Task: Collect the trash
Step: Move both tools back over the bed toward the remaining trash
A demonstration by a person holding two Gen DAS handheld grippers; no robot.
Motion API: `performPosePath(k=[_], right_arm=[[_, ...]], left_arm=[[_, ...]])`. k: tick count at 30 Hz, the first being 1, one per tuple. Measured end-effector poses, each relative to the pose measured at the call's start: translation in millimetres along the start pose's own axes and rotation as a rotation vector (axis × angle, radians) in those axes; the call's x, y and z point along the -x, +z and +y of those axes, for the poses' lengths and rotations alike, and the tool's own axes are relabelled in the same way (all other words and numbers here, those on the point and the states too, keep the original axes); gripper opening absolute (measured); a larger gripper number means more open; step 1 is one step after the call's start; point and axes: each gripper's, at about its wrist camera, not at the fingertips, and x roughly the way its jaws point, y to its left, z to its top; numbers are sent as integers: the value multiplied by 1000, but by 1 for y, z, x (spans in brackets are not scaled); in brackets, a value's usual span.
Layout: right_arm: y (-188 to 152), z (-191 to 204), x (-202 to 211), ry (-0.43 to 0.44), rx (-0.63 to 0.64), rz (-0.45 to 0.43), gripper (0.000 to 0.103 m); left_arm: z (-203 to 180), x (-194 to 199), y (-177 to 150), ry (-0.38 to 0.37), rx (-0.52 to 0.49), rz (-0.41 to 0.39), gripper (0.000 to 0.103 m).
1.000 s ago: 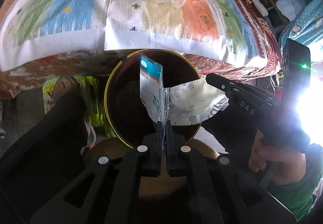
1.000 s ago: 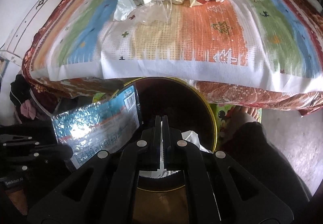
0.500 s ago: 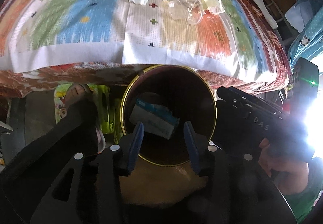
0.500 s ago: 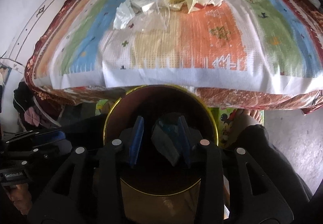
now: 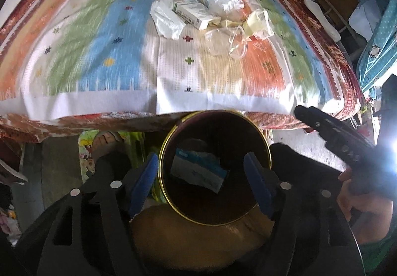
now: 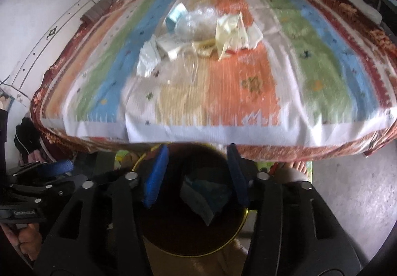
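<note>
While both grippers hang over the gold-rimmed bin point(image 5: 215, 222), left gripper point(image 5: 202, 176) and right gripper point(image 6: 196, 169) have just been opening, nothing between them. Blue-white wrapper point(image 5: 198, 173) lies inside; trash pile point(image 5: 211, 17) sits mid-bedspread point(image 5: 99, 52), away from the edges.

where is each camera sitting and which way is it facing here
Left wrist: on the left gripper, tilted down past its open jaws into the gold-rimmed bin, the bed beyond; the right gripper and the hand holding it show at right.
Right wrist: on the right gripper, jaws open over the same bin; the left gripper shows at left, toes at right.
Shared: bin, blue-and-white packet inside, trash pile on the striped blanket.
</note>
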Motion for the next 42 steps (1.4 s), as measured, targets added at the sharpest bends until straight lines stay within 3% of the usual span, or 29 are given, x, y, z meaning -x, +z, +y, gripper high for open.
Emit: performPosePath(k=[5, 9, 17, 22, 27, 37, 42], right_arm=[[17, -9, 12, -20, 14, -44, 62], [32, -14, 23, -19, 36, -78, 72], [57, -18, 32, -75, 103, -163, 94], [68, -20, 28, -69, 109, -173, 94], [77, -27, 21, -68, 87, -169, 94], [103, -44, 3, -75, 52, -178, 94], [118, -49, -6, -70, 37, -184, 94]], left_arm=[[-8, 2, 15, 48, -46, -49, 87], [-12, 1, 28, 39, -64, -63, 97], [-15, -6, 46, 91, -78, -86, 97], [-21, -13, 62, 120, -101, -96, 97], [-24, -20, 77, 89, -99, -103, 97], [-33, -52, 110, 123, -74, -65, 97], [-46, -60, 122, 159, -111, -93, 97]])
